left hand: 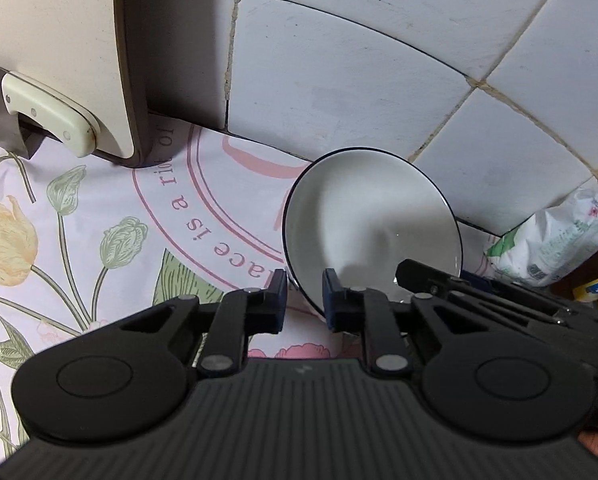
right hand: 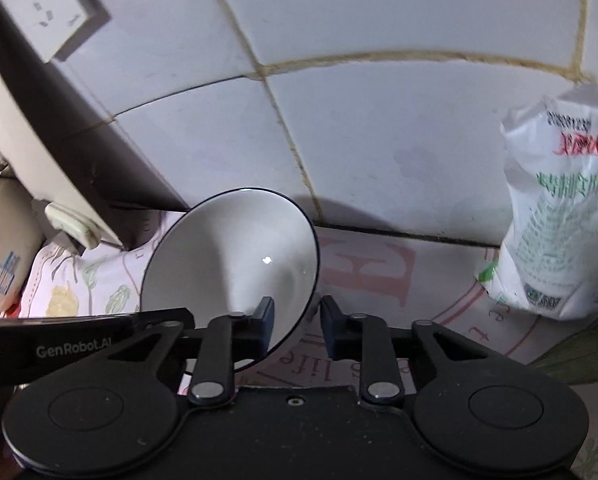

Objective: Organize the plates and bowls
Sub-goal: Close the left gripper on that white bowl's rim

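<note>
We have one white bowl (left hand: 373,224) with a thin dark rim tipped up on its edge, its open face turned toward us, near the back edge of the flowered tablecloth (left hand: 99,216) where the cloth meets the tiled wall (left hand: 379,60). Our left gripper (left hand: 305,300) has its jaws parted, one on each side of the bowl's lower rim; we cannot tell whether the pads touch the rim. Our right gripper (right hand: 297,322) is likewise spread across the rim on the bowl's other side, one finger inside the bowl (right hand: 235,264) and one outside, with a visible gap at the outer finger. We judge the step in hand to be the taking or the setting down of this single bowl, and we cannot tell which. No plates or other bowls show, so where it belongs is hidden from us. If we are taking it, the next move calls for closing one gripper firmly on the rim before lifting, since a glazed bowl balanced on edge could roll or slip. The cream appliance (left hand: 59,60) at the left edge and the white bag (right hand: 559,208) at the right leave little room sideways.
</note>
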Action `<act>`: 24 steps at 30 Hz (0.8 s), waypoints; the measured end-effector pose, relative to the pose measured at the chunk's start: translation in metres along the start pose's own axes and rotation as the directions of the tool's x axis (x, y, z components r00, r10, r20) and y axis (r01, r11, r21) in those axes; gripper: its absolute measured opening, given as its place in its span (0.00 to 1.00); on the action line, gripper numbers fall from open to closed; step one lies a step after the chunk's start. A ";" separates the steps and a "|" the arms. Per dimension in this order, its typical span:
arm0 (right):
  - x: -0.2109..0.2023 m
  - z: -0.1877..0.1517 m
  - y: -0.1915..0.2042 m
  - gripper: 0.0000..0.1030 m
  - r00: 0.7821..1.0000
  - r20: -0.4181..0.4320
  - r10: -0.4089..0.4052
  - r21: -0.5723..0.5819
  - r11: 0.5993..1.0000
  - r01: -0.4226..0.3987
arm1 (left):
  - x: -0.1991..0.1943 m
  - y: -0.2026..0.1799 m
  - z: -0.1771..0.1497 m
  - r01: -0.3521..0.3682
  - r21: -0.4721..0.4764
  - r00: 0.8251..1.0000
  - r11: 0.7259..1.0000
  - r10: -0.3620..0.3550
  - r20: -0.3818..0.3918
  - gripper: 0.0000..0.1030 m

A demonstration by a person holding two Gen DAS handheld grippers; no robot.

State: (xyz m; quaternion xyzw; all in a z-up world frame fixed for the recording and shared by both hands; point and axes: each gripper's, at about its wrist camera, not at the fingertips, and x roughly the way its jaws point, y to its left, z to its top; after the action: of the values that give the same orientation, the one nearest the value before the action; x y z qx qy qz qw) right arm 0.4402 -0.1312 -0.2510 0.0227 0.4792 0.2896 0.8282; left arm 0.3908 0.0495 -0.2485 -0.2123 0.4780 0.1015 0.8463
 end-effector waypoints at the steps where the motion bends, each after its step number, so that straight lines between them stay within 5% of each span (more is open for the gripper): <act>1: 0.001 0.000 -0.001 0.26 1.000 -0.002 0.002 0.017 1.000 -0.002 | -0.001 -0.001 0.000 -0.006 -0.001 1.000 1.000 0.006 0.001 0.16; 12: -0.018 -0.004 0.006 0.20 0.996 -0.043 -0.074 0.067 0.995 0.077 | -0.017 -0.009 -0.015 -0.026 -0.006 0.999 1.000 0.026 -0.045 0.14; 24: -0.107 -0.044 0.014 0.19 0.992 -0.059 -0.108 0.120 0.986 0.114 | -0.097 -0.037 -0.058 0.009 0.178 1.000 0.984 -0.007 -0.008 0.14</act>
State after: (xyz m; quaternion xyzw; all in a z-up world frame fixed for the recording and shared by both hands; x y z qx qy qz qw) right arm 0.3588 -0.1840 -0.1870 0.0394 0.5180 0.2134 0.8274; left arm 0.3099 -0.0070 -0.1823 -0.1381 0.4873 0.0543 0.8605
